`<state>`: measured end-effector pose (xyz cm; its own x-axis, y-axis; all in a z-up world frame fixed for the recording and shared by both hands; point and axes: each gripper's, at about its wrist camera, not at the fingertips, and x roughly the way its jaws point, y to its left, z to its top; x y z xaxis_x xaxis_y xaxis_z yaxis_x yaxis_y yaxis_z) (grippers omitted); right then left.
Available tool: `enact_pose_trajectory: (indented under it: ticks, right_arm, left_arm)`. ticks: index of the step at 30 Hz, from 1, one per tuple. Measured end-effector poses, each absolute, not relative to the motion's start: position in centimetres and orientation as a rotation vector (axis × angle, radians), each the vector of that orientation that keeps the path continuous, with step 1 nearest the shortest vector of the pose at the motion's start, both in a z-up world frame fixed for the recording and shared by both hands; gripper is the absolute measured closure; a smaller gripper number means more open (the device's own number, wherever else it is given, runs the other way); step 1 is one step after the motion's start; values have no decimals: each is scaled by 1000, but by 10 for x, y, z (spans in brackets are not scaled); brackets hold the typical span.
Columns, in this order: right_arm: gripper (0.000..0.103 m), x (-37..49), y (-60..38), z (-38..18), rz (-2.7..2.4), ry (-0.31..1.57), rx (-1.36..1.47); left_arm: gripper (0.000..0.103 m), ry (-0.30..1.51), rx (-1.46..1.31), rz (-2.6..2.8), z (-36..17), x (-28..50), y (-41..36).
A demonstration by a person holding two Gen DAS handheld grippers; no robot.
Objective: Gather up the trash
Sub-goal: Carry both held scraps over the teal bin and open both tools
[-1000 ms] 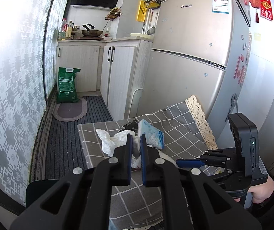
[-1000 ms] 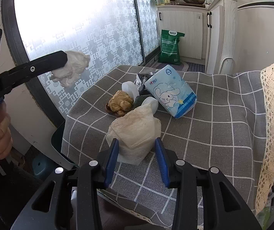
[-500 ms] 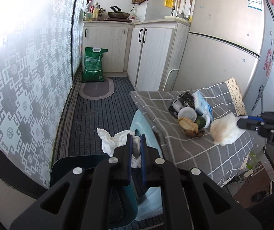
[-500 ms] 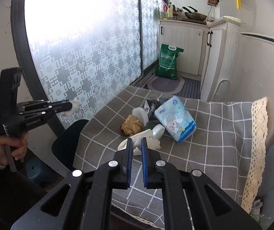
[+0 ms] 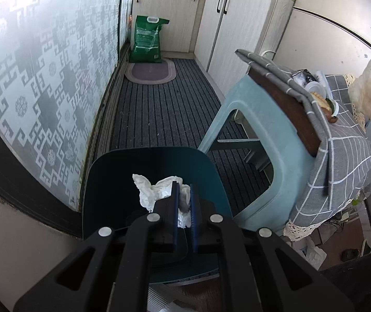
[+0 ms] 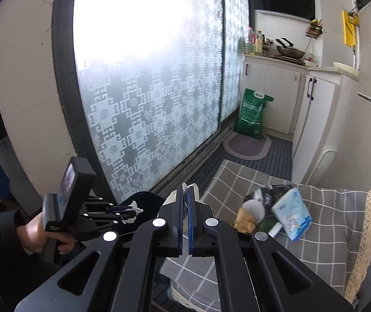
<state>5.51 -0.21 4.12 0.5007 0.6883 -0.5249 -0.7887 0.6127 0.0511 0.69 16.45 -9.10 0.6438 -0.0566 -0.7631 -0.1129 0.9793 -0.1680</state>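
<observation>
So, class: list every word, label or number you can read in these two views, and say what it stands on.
None can be read.
Green sack: white print, too small.
Blue-and-white tissue pack: print blurred.
Left gripper: a line on its body, too small.

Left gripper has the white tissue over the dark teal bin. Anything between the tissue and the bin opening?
Nothing visible. The left gripper is shut on the white tissue, directly over the dark teal bin. The blue stool stands off to the side, clear of the drop.
</observation>
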Motion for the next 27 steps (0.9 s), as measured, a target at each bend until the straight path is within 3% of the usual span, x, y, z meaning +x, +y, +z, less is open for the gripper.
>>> enact_pose_trajectory:
  ticks: [19, 22, 24, 27]
  right_arm:
    - [101, 60, 126, -39, 946, 800, -363]
    - [101, 69, 137, -57, 923, 858, -375]
    - [101, 73, 143, -65, 911, 888, -374]
    - [101, 77, 151, -75, 896, 924, -382]
  left_arm:
    - [94, 1155, -278, 109, -188, 21, 198]
    - [87, 1140, -265, 134, -188, 17, 201]
    - [73, 1109, -275, 139, -182, 12, 207]
    - [73, 1055, -244, 141, -166, 3, 207]
